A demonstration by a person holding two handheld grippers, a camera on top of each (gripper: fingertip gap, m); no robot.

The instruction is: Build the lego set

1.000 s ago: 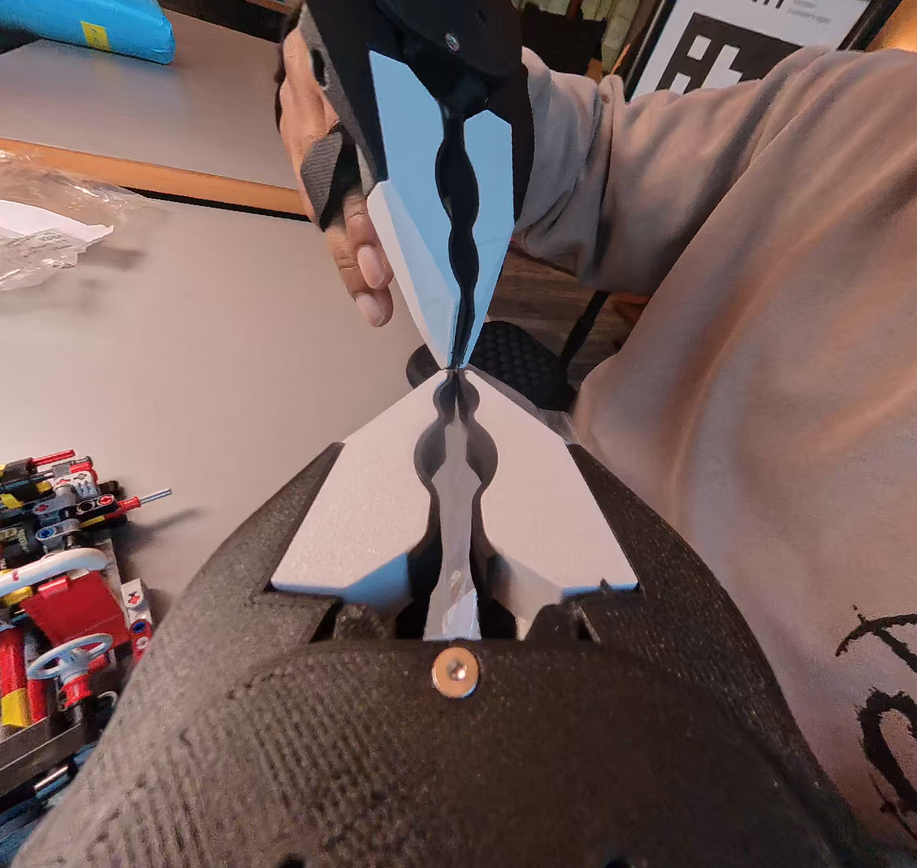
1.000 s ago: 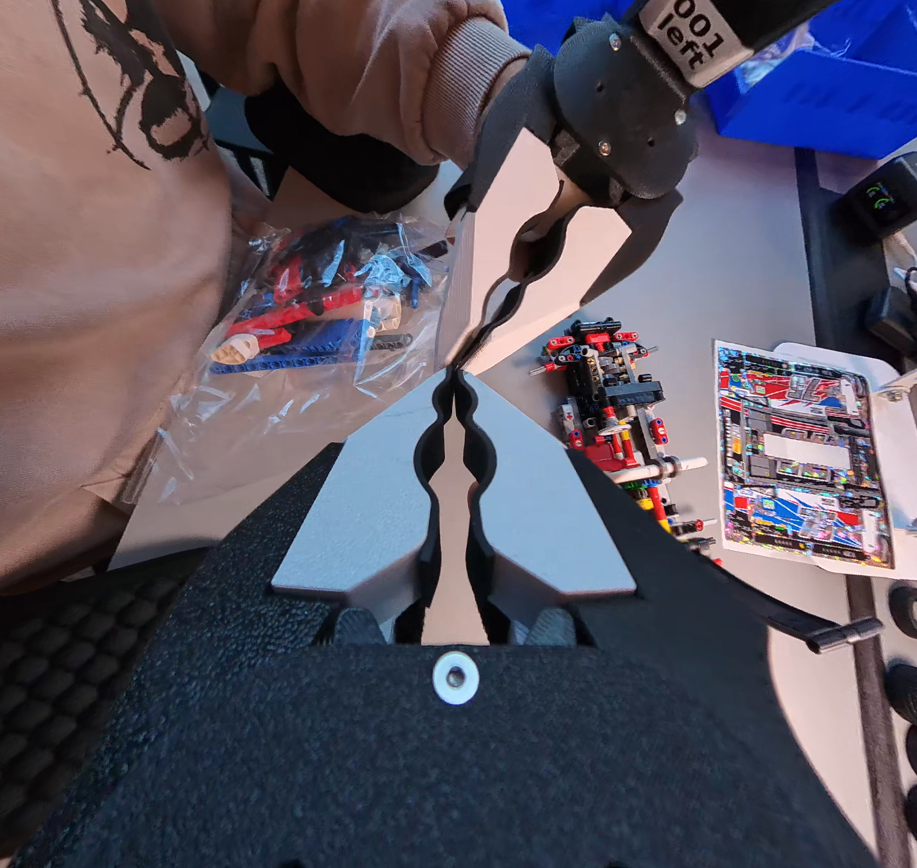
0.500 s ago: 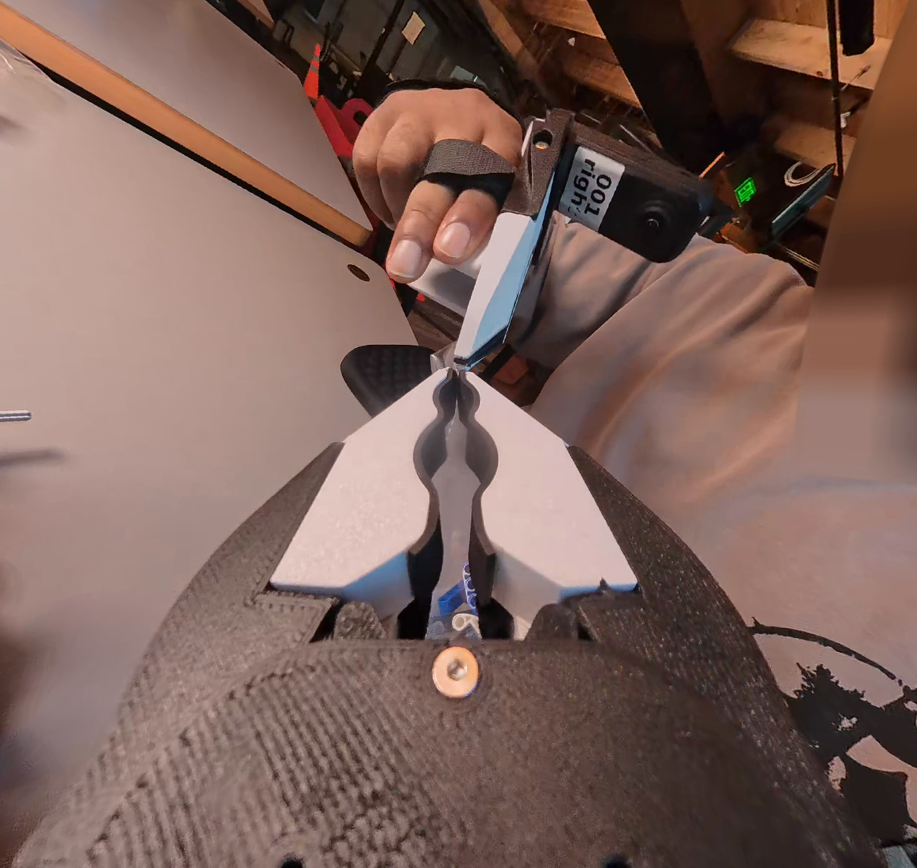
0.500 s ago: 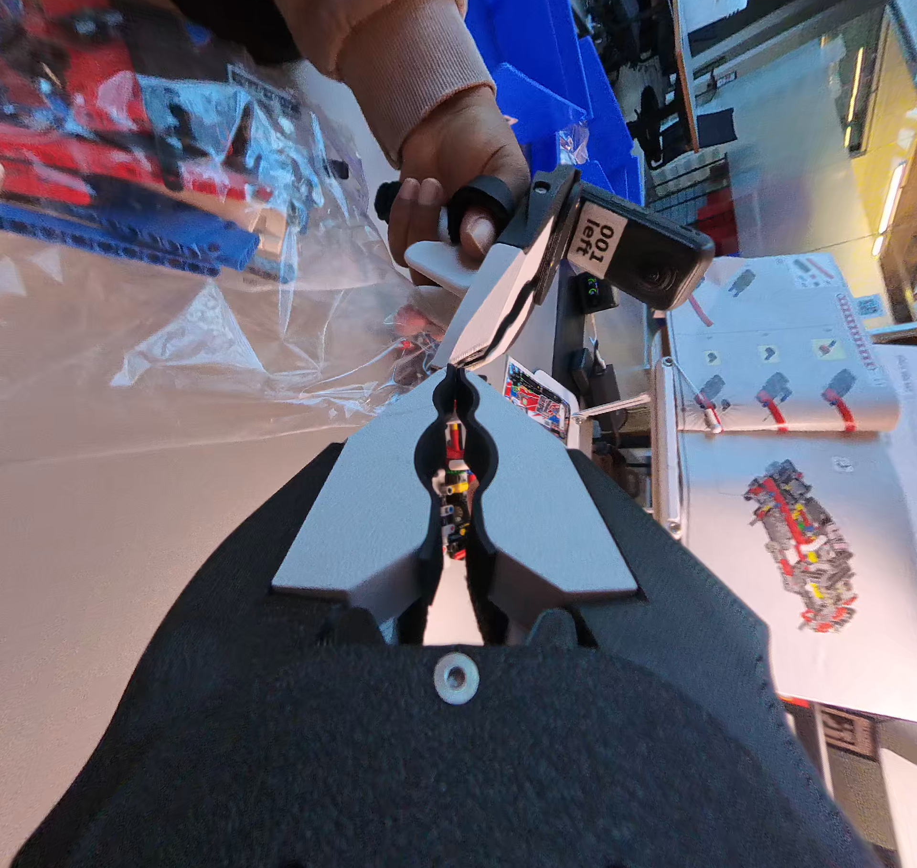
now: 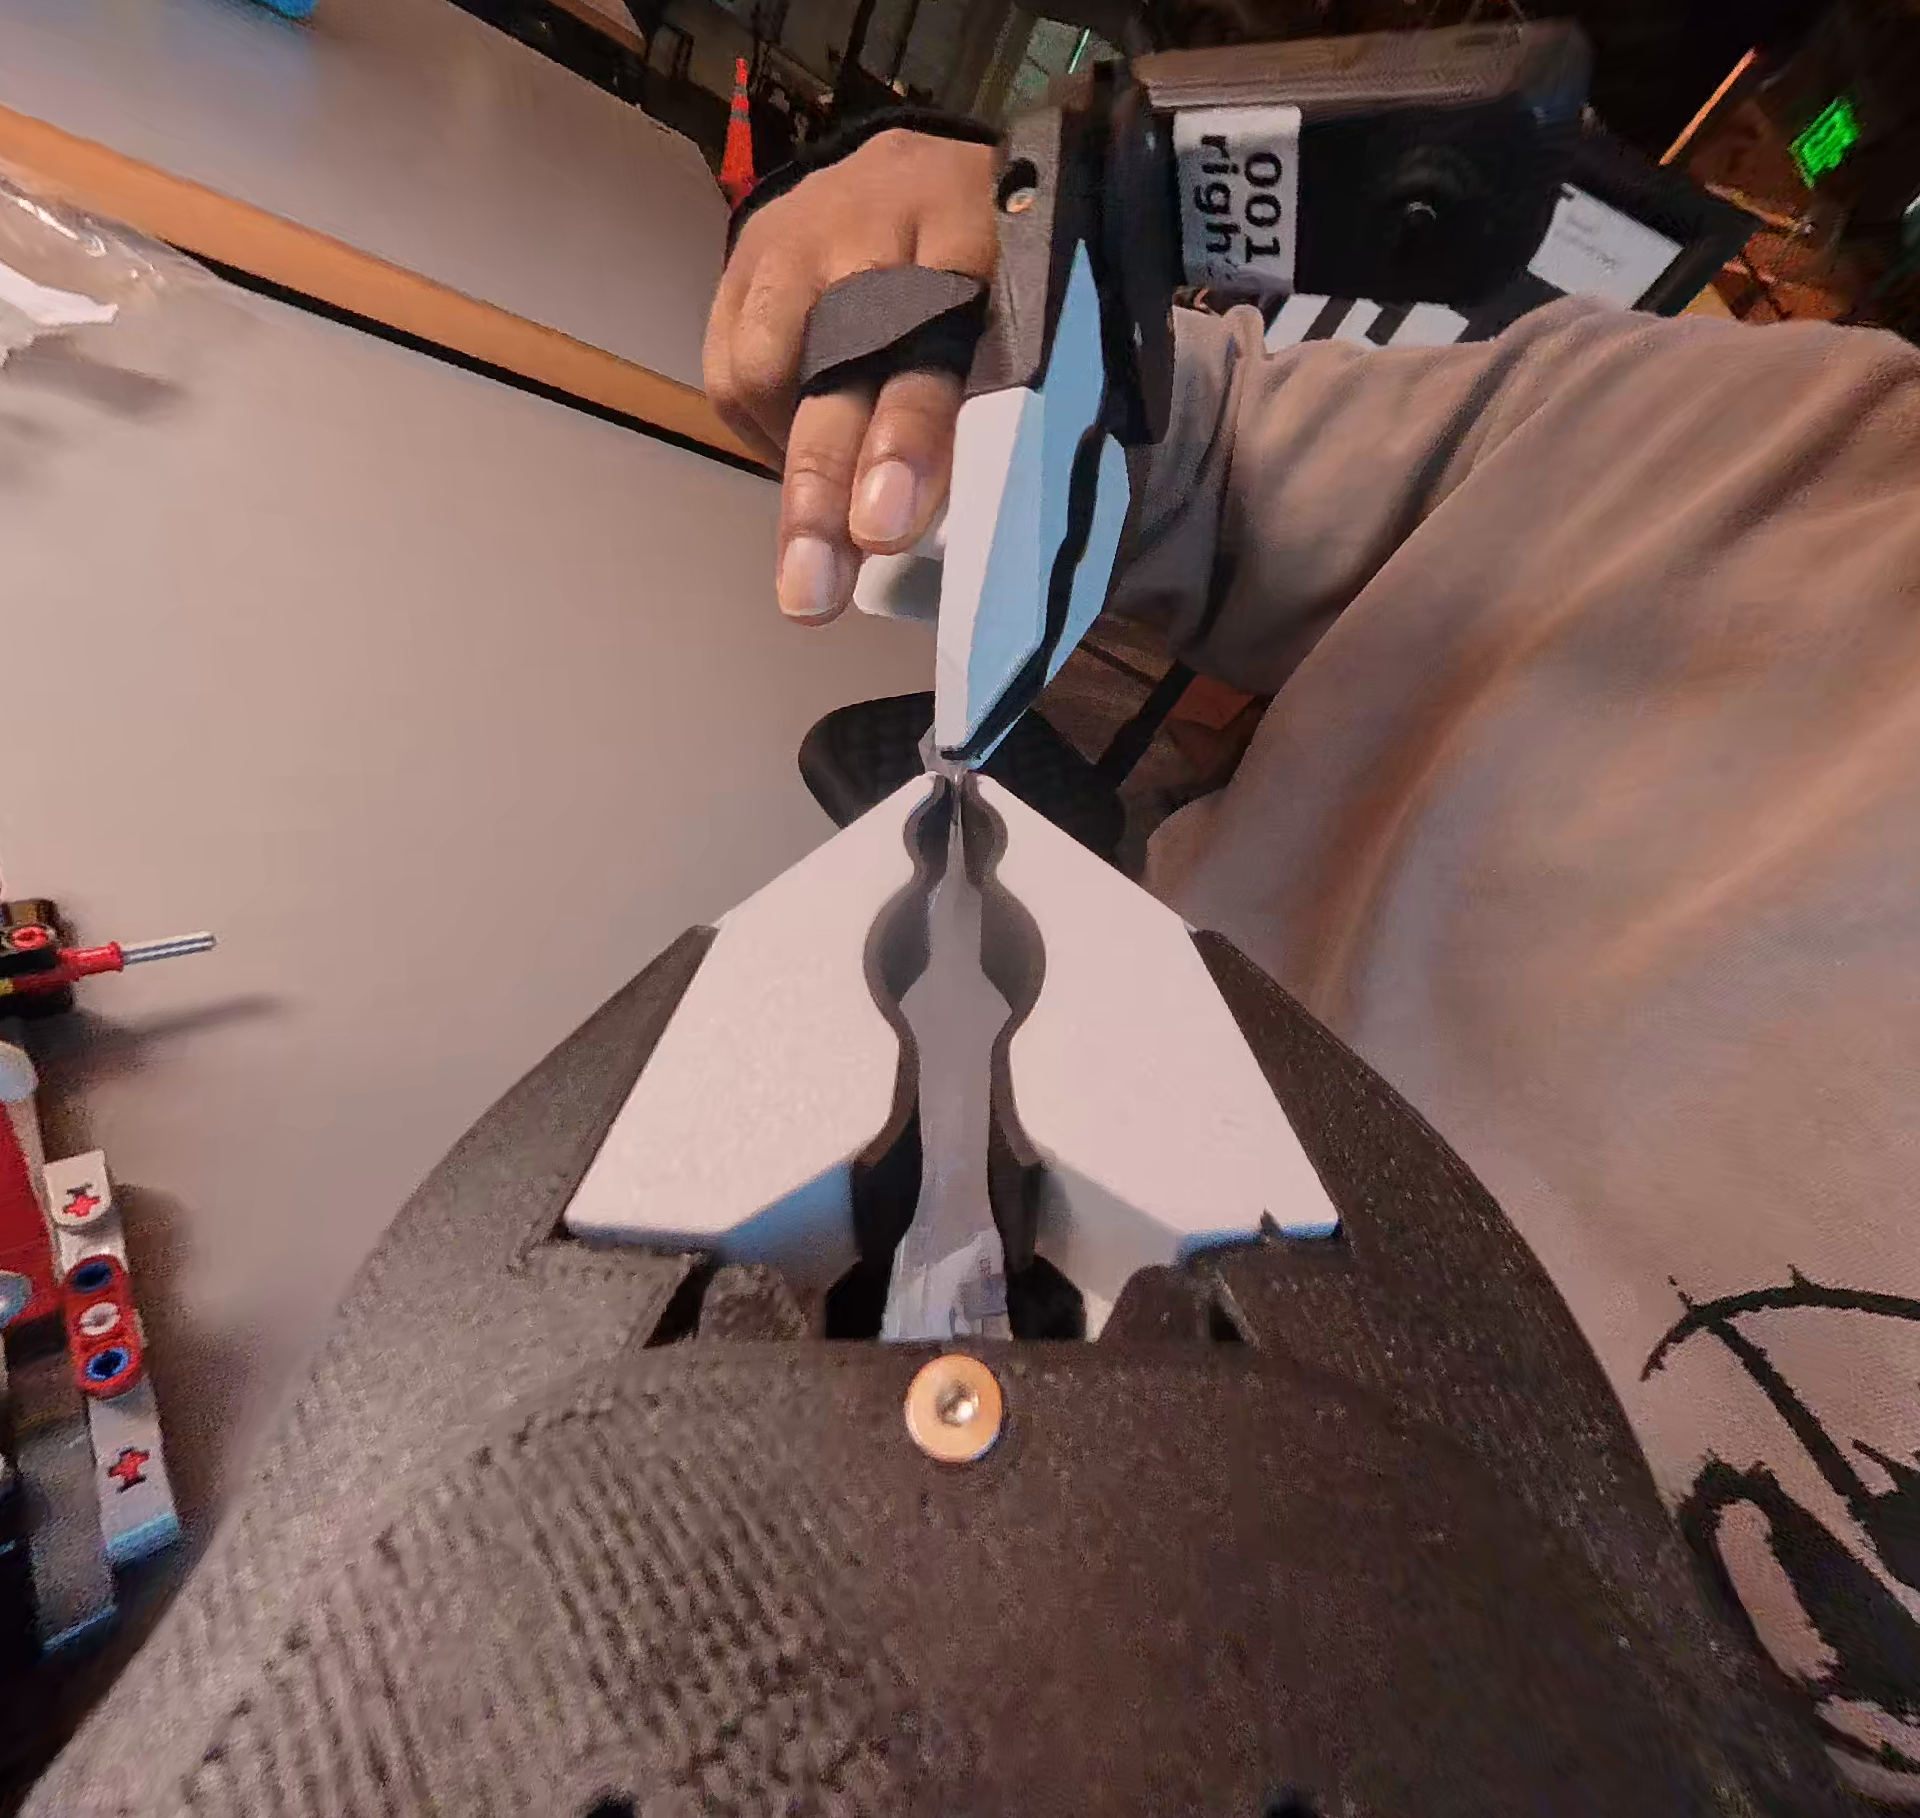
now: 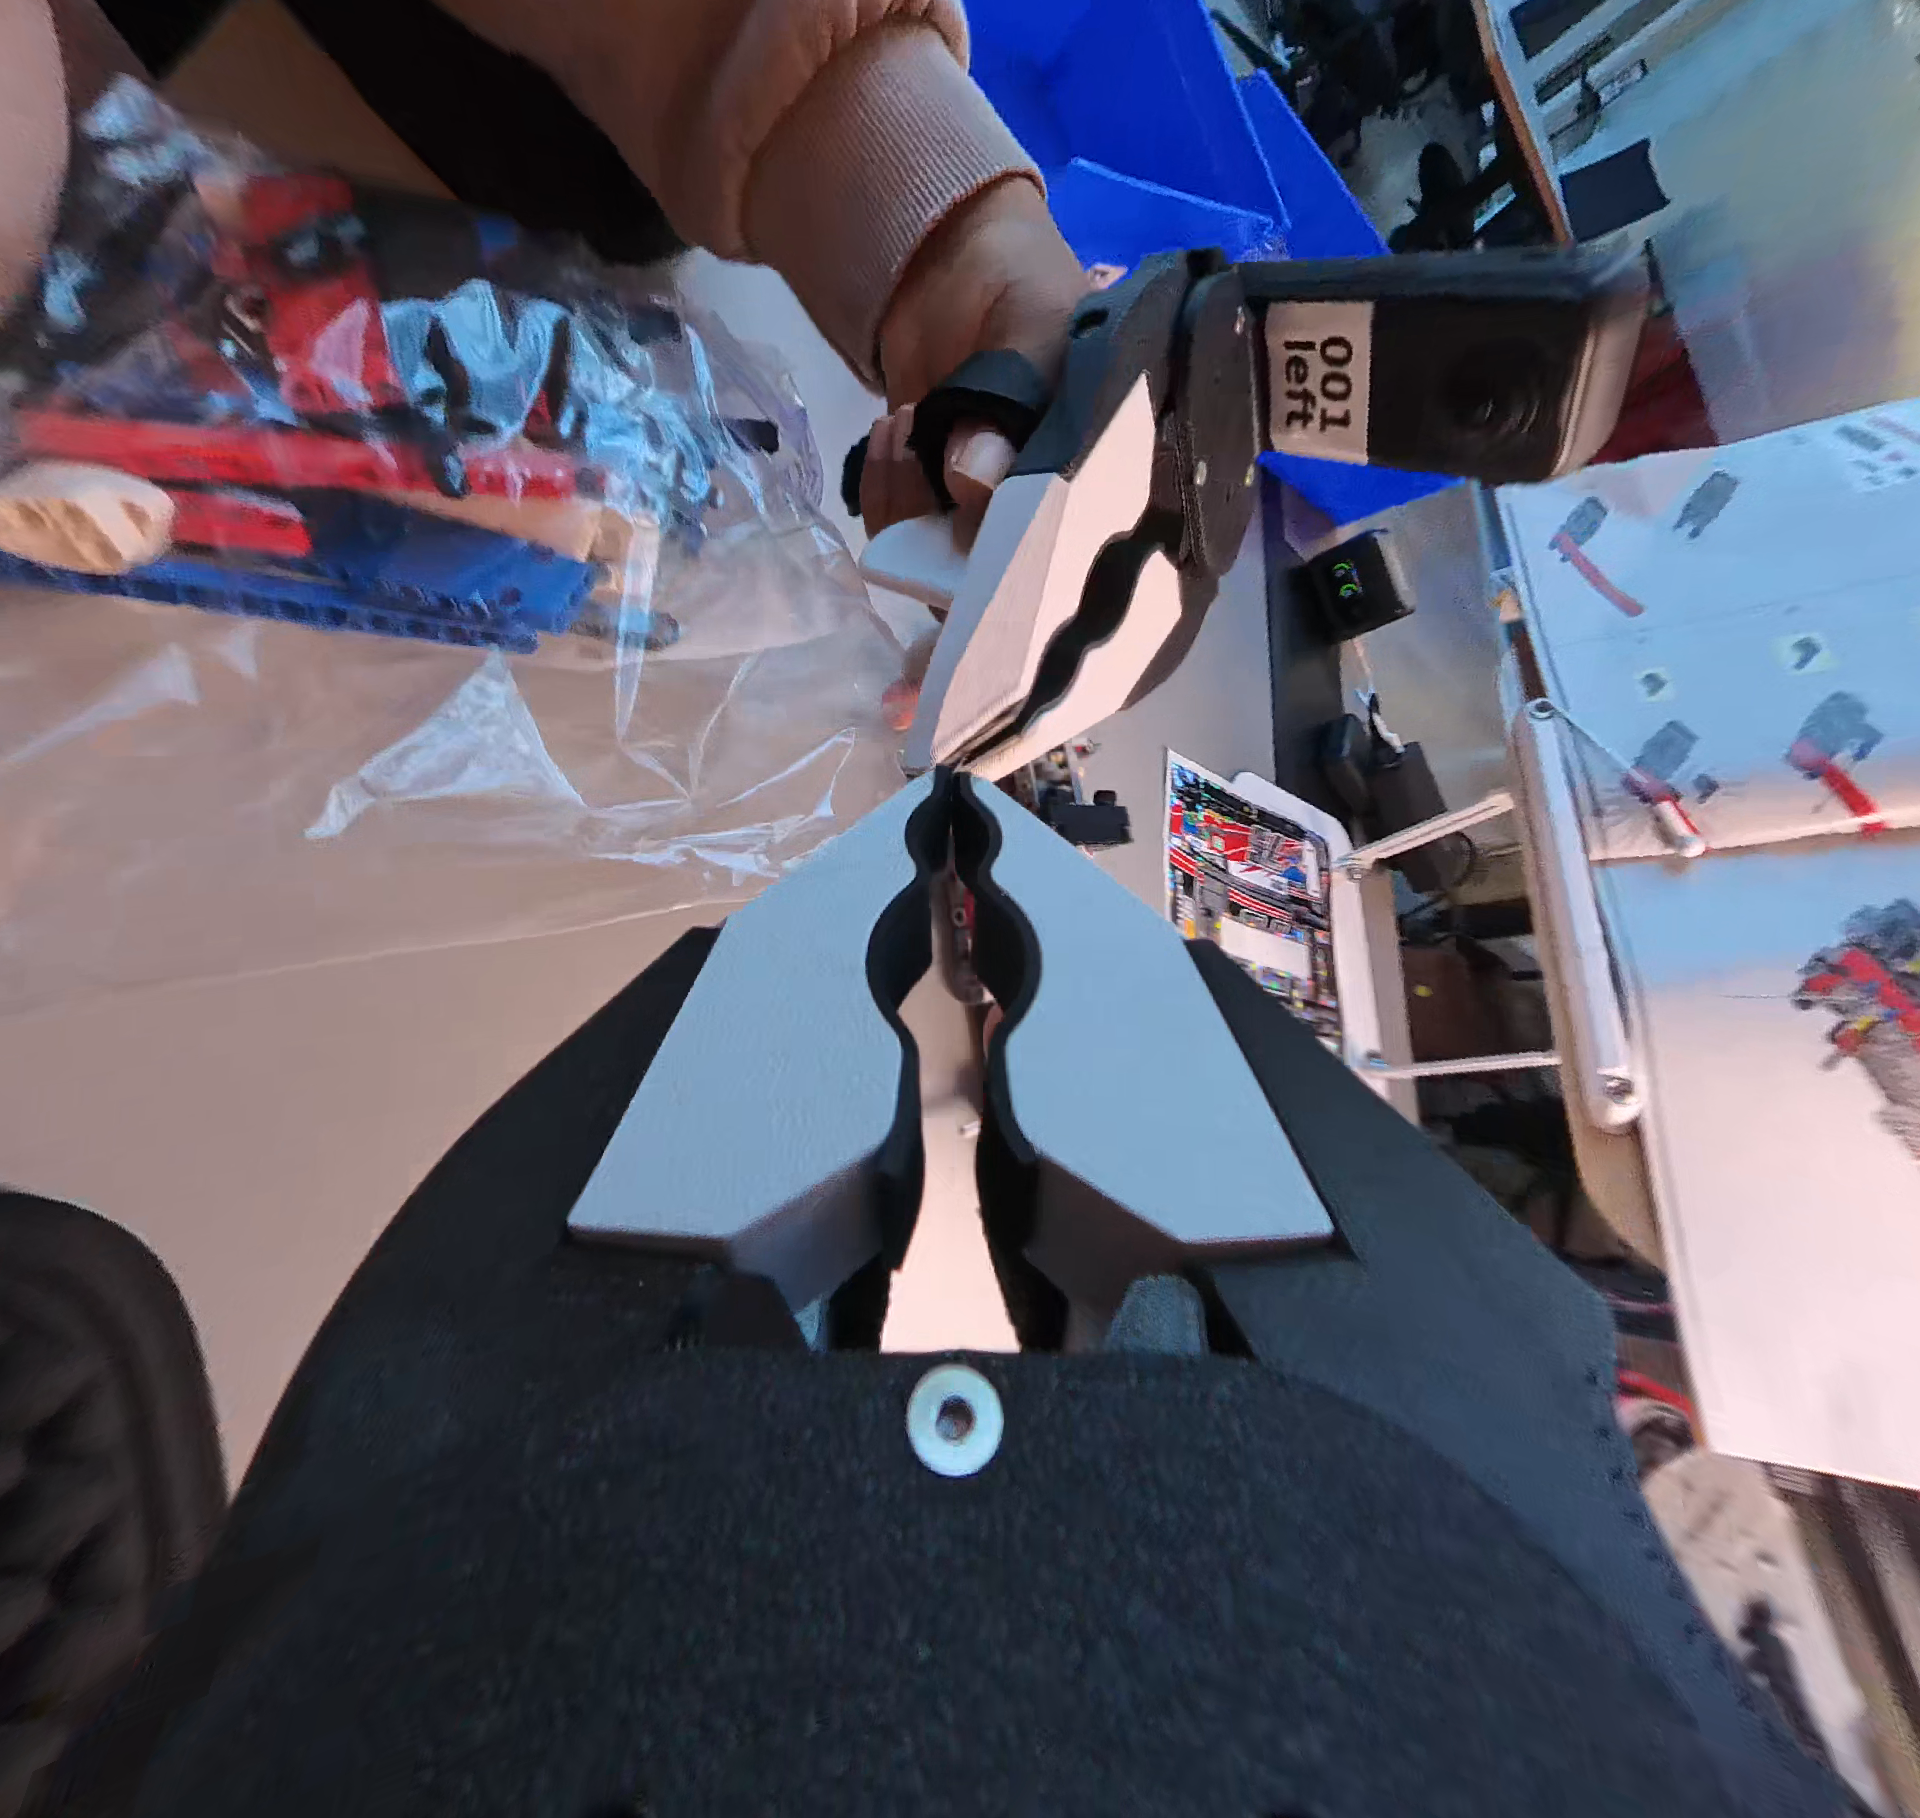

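My left gripper [image 5: 951,794] and my right gripper [image 5: 958,750] are both shut and meet tip to tip above the table's near edge. In the right wrist view my right gripper [image 6: 951,789] touches the left gripper [image 6: 938,756] the same way. A clear plastic bag [image 6: 499,760] of red, blue and black lego parts lies to the left. Its creased edge is drawn up to the joined tips, and both grippers seem to pinch it there. The part-built red and black lego car [image 5: 42,1249] sits at the left edge of the left wrist view, and a bit of it [image 6: 1081,818] shows behind the grippers.
A colourful sticker sheet [image 6: 1247,864] lies on the grey table [image 5: 416,677]. An open instruction booklet [image 6: 1766,781] stands on a holder to the right. Blue bins [image 6: 1143,106] are at the back. The person's torso in a tan sweatshirt [image 5: 1558,833] is close by. Less than 4 cm separates the two grippers' tips.
Both grippers stayed shut and tip to tip while they turned about that point. The views swung, so the lego car and table came back into the left wrist view.
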